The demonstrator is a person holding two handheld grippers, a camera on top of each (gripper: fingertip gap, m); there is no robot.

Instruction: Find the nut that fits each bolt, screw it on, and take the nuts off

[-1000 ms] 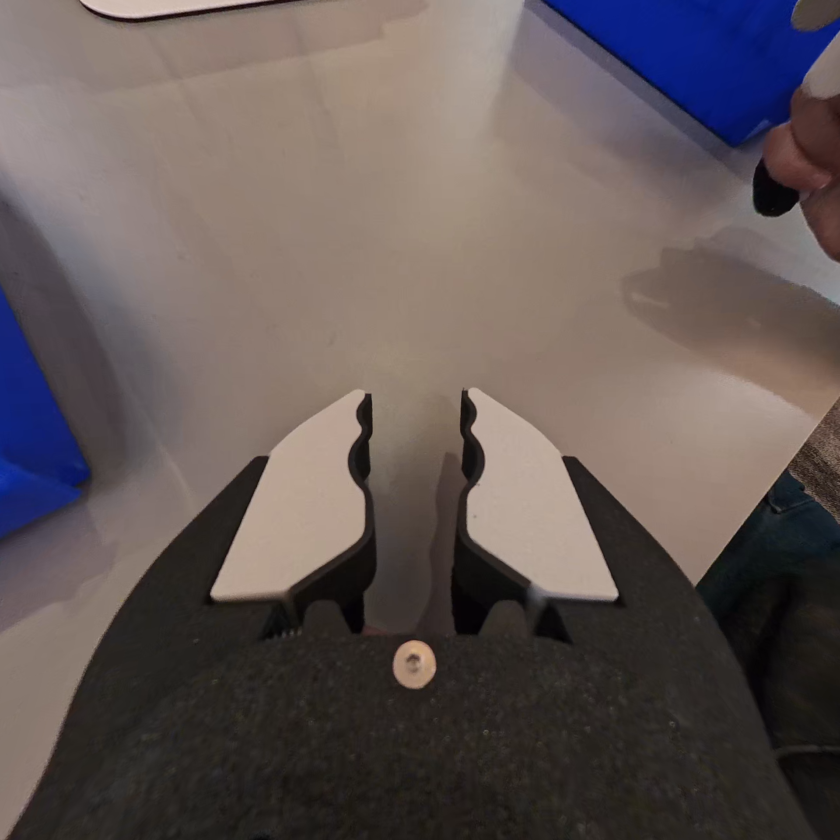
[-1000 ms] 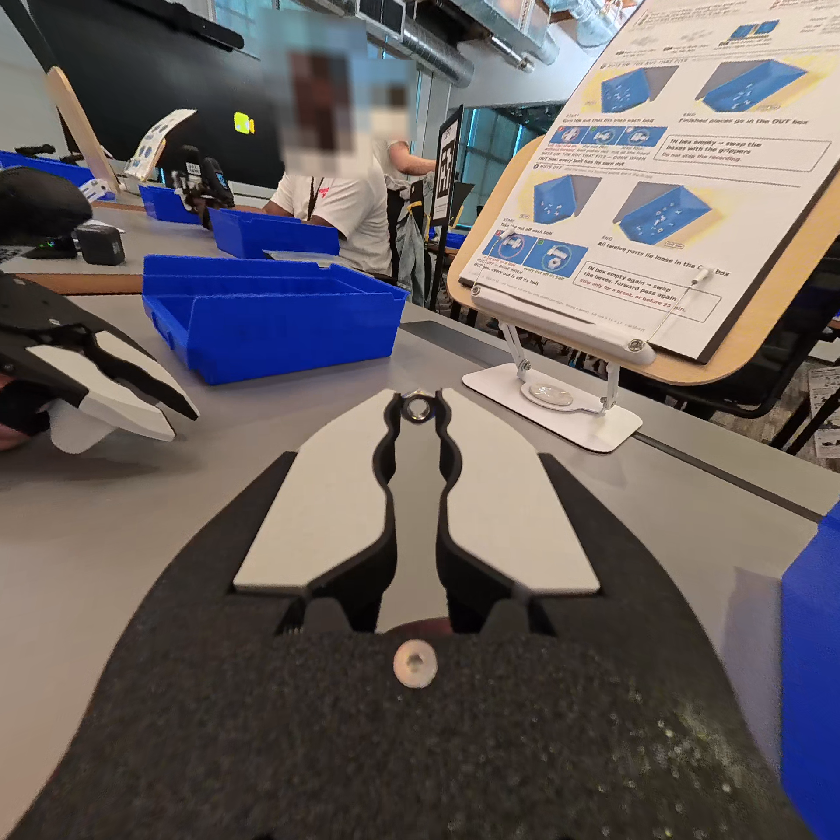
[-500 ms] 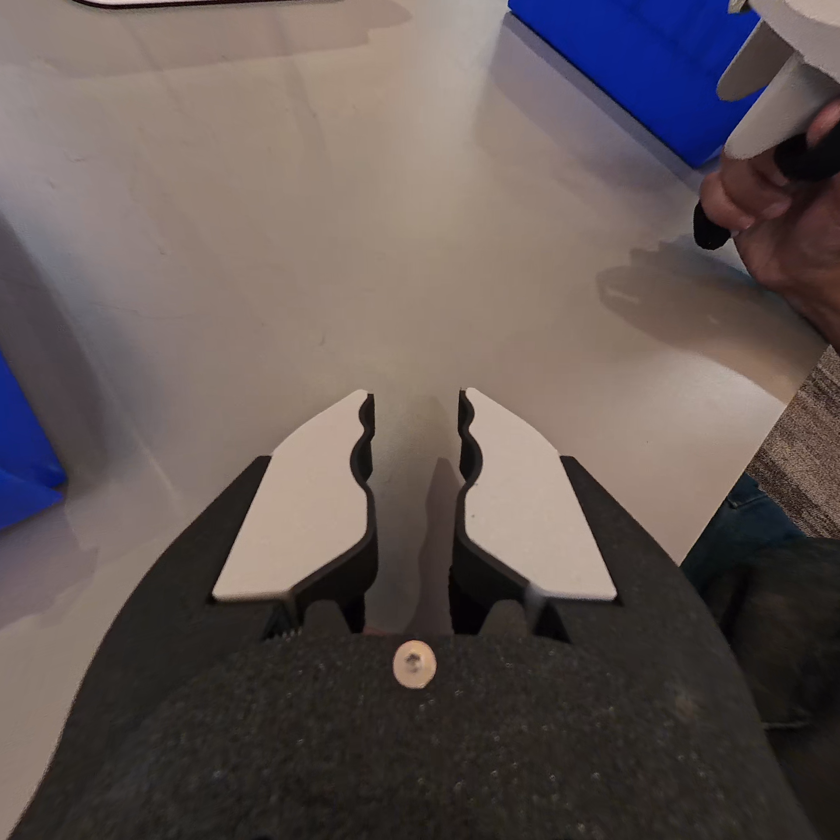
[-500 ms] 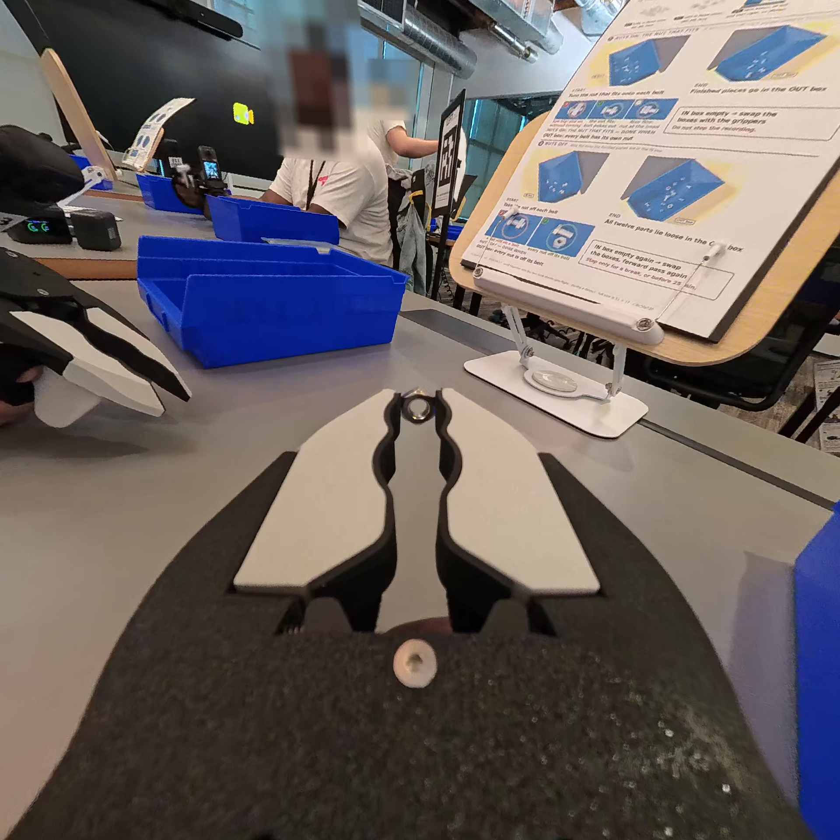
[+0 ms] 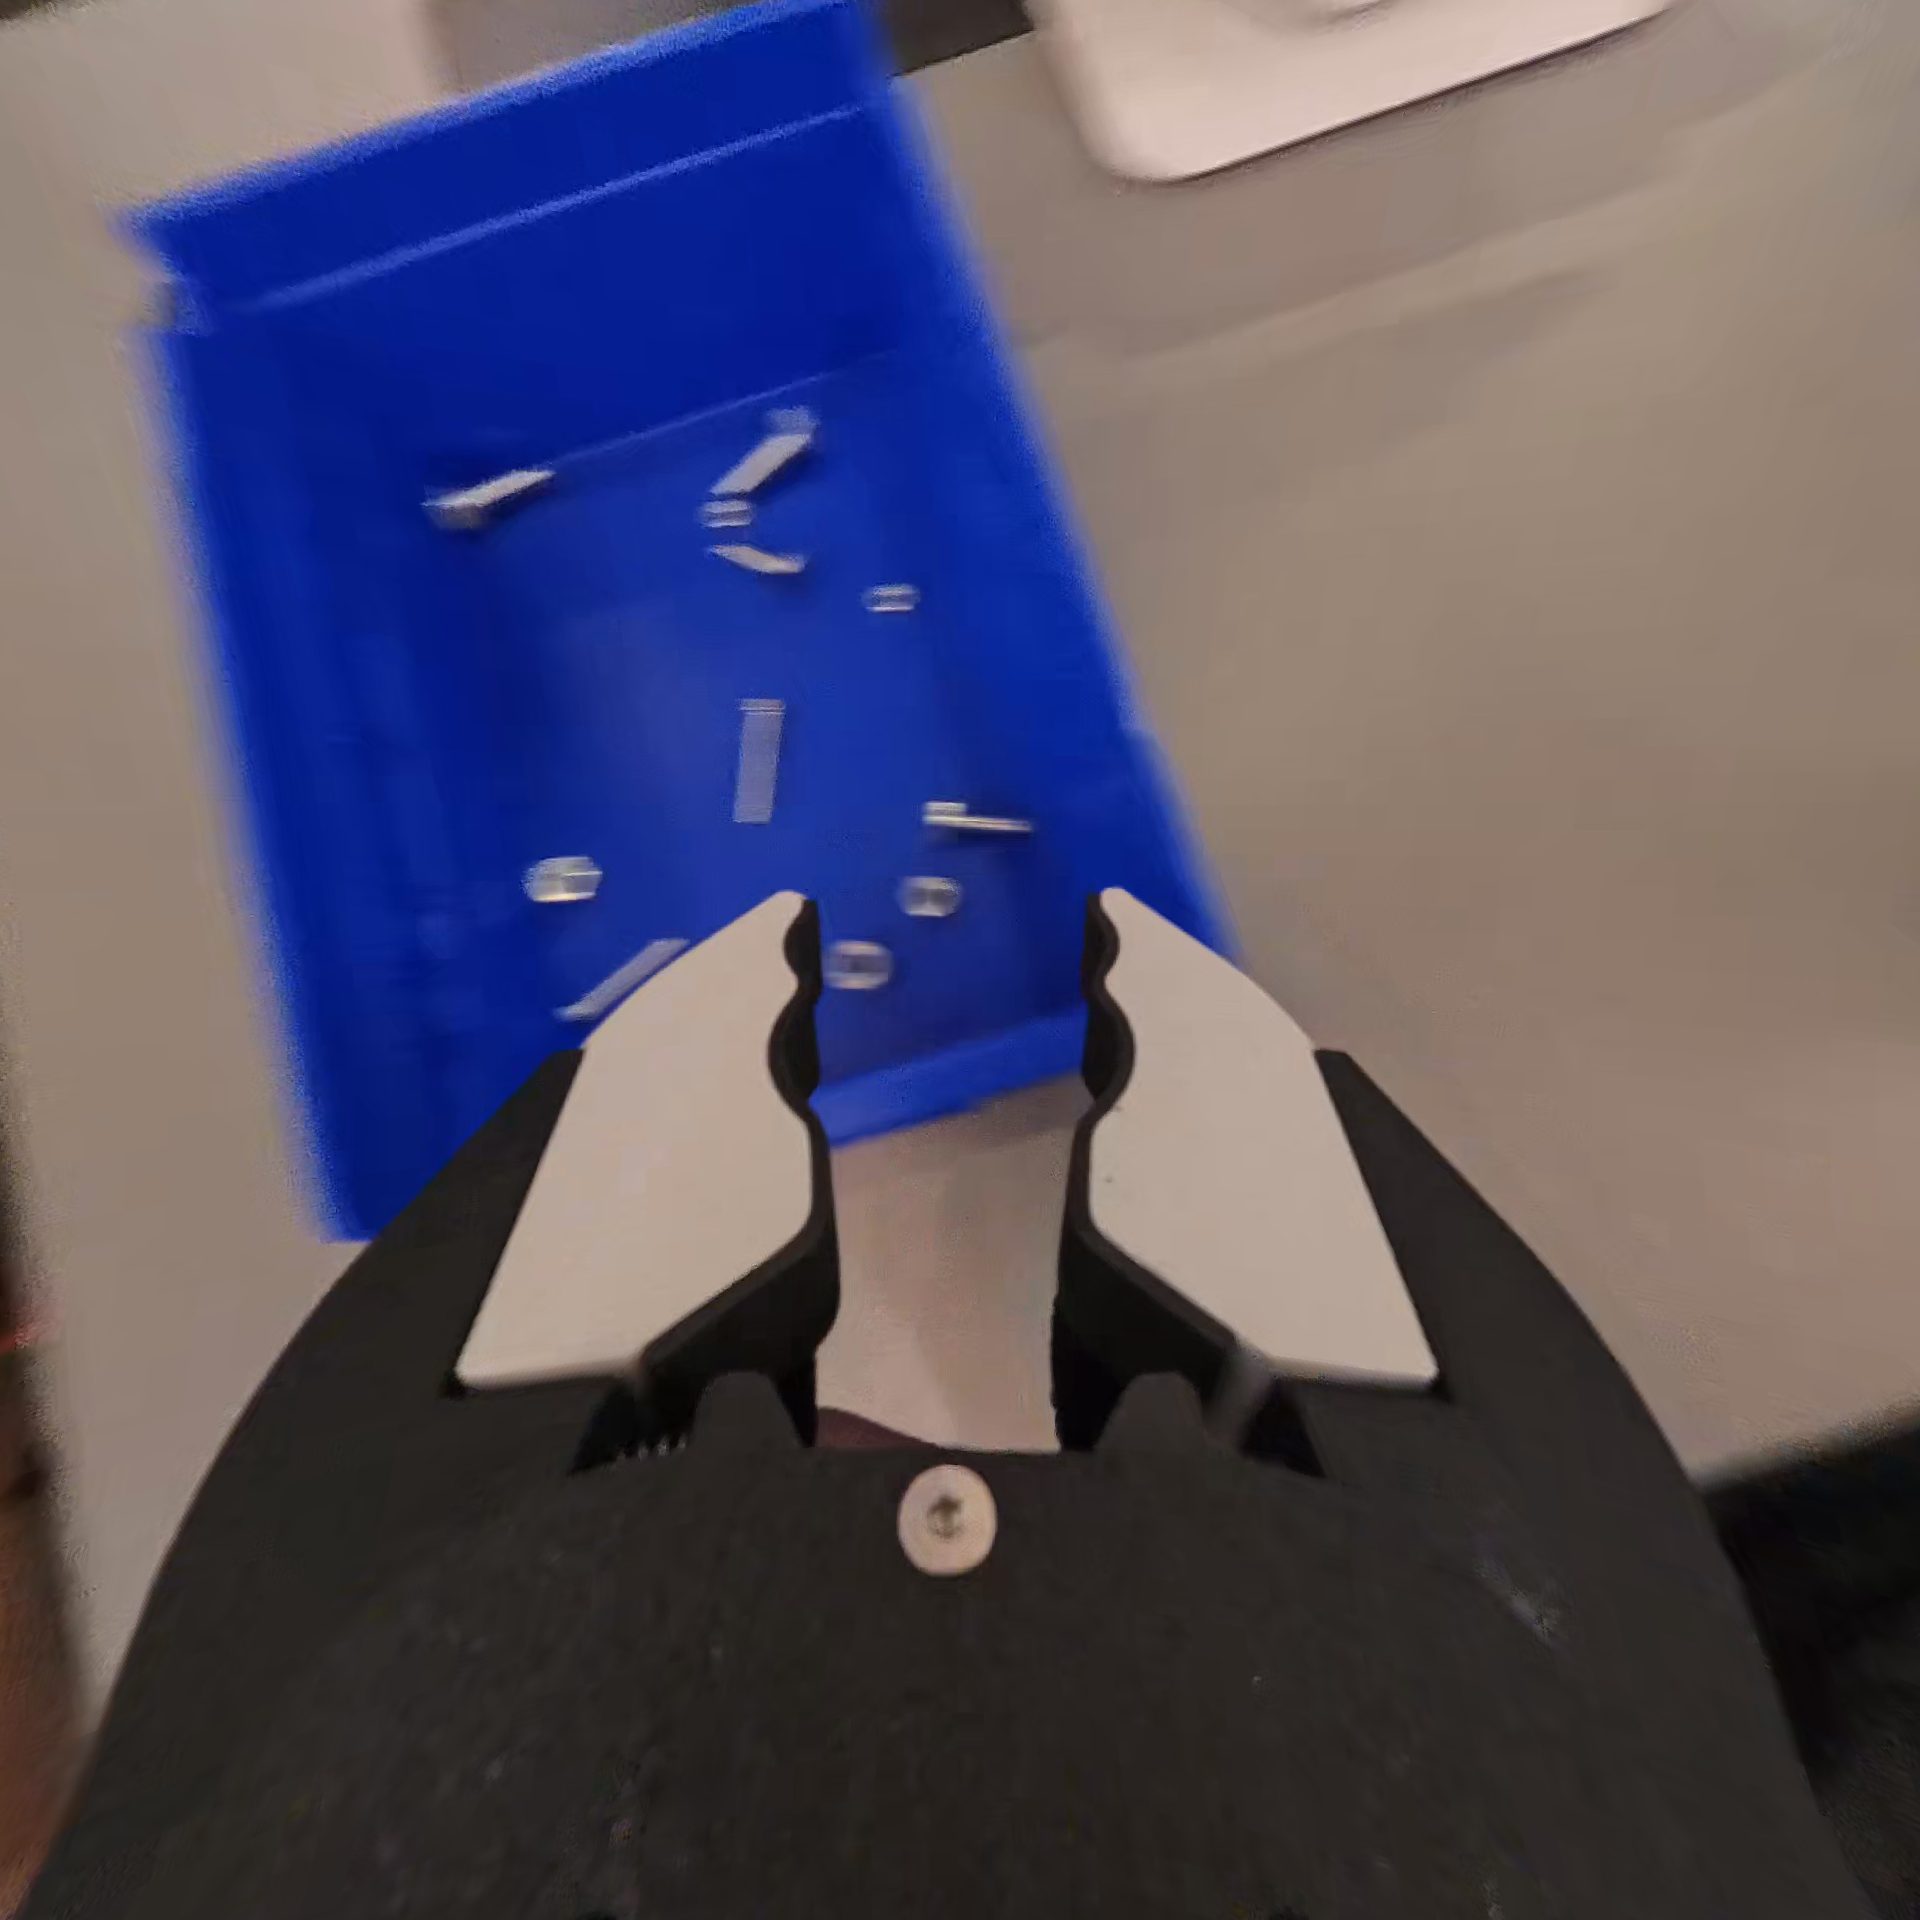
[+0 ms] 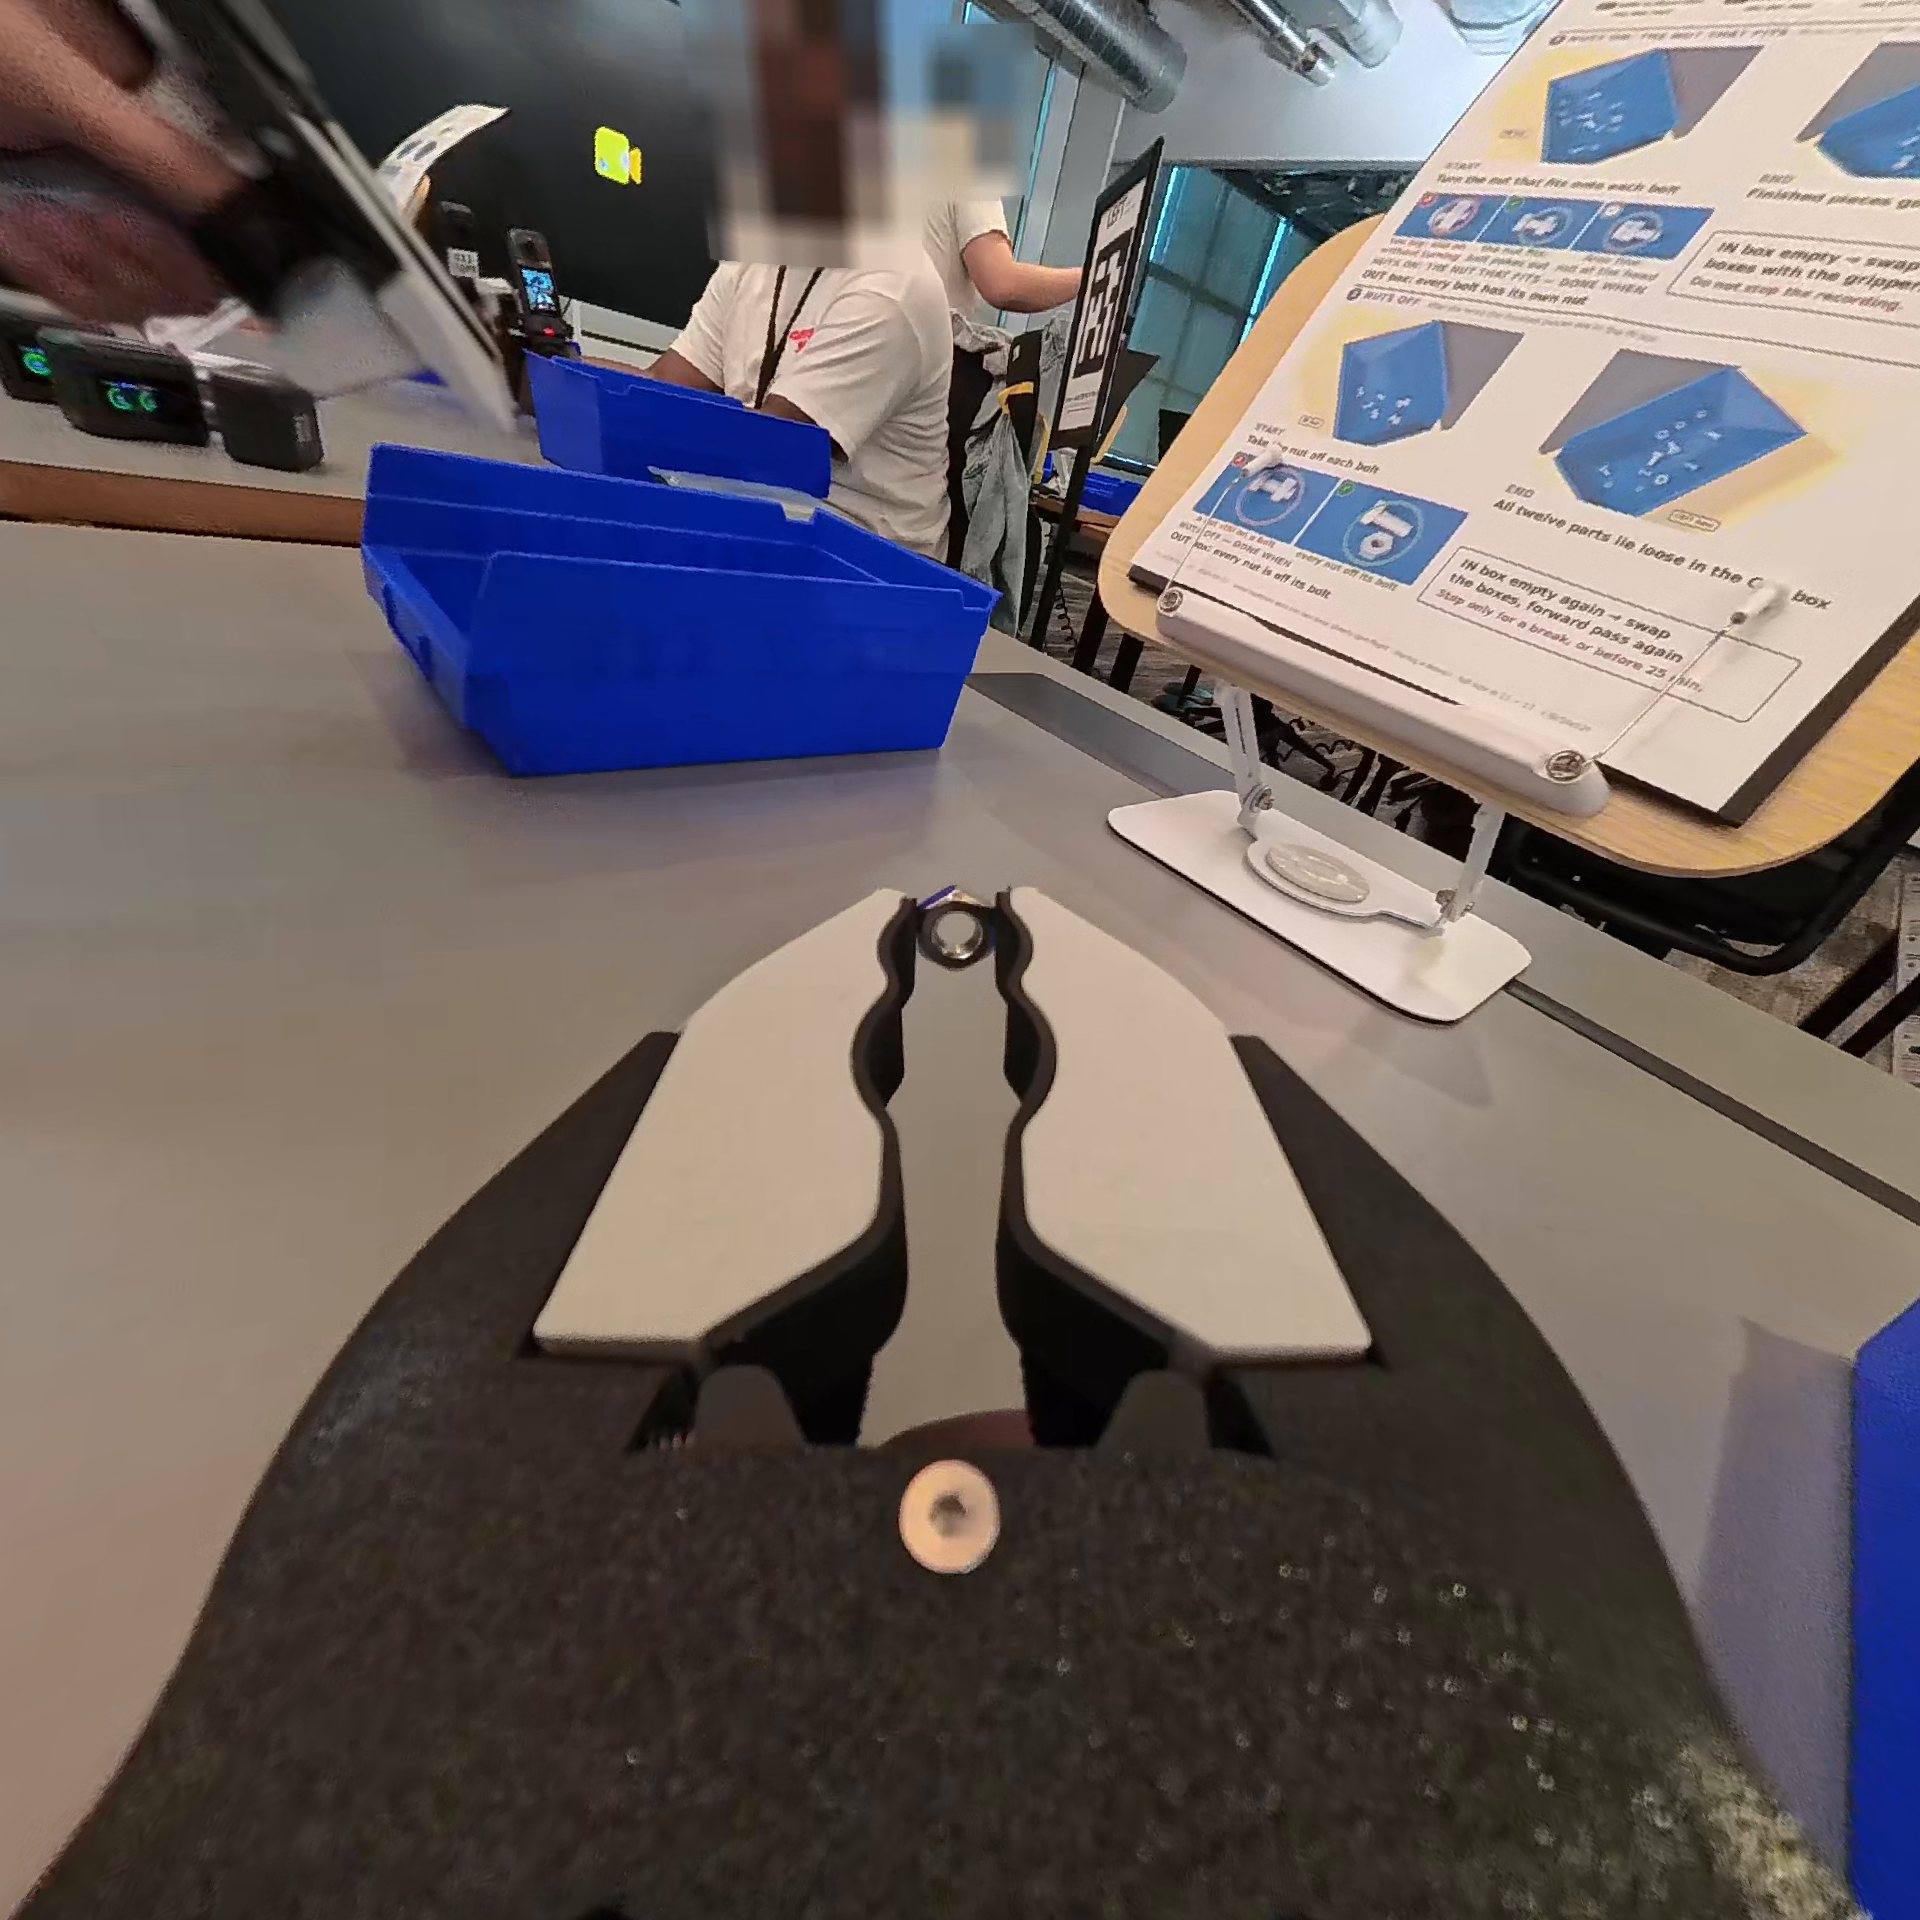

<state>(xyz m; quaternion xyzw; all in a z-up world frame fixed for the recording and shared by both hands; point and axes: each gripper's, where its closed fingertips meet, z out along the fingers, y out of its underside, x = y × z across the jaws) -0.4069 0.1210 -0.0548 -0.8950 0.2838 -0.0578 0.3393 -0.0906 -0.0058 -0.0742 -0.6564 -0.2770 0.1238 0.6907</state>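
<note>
In the left wrist view my left gripper (image 5: 951, 914) is open and empty, held above the near end of a blue bin (image 5: 499, 249). Several loose bolts (image 5: 756, 758) and nuts (image 5: 561, 881) lie on the bin's floor; this view is blurred by motion. One nut (image 5: 857, 964) lies just past the left finger's tip. In the right wrist view my right gripper (image 6: 954, 920) is shut on a small metal nut (image 6: 954, 935), gripped at the fingertips with its hole facing the camera, above the grey table (image 6: 260, 935). The left gripper (image 6: 343, 260) shows blurred, raised at the top left.
A blue bin (image 6: 675, 644) stands on the table ahead to the left. A stand with an instruction sheet (image 6: 1558, 468) rests on a white base (image 6: 1320, 904) to the right; that base also shows in the left wrist view (image 5: 1299, 83). Another blue bin's edge (image 6: 1886, 1558) is at the right. A person sits at a far table. Some 35 centimetres of space lies between my two pairs of fingers.
My left gripper has lifted and swung from over bare table to above the blue bin of parts, with its jaws a little wider. My right gripper still holds the nut.
</note>
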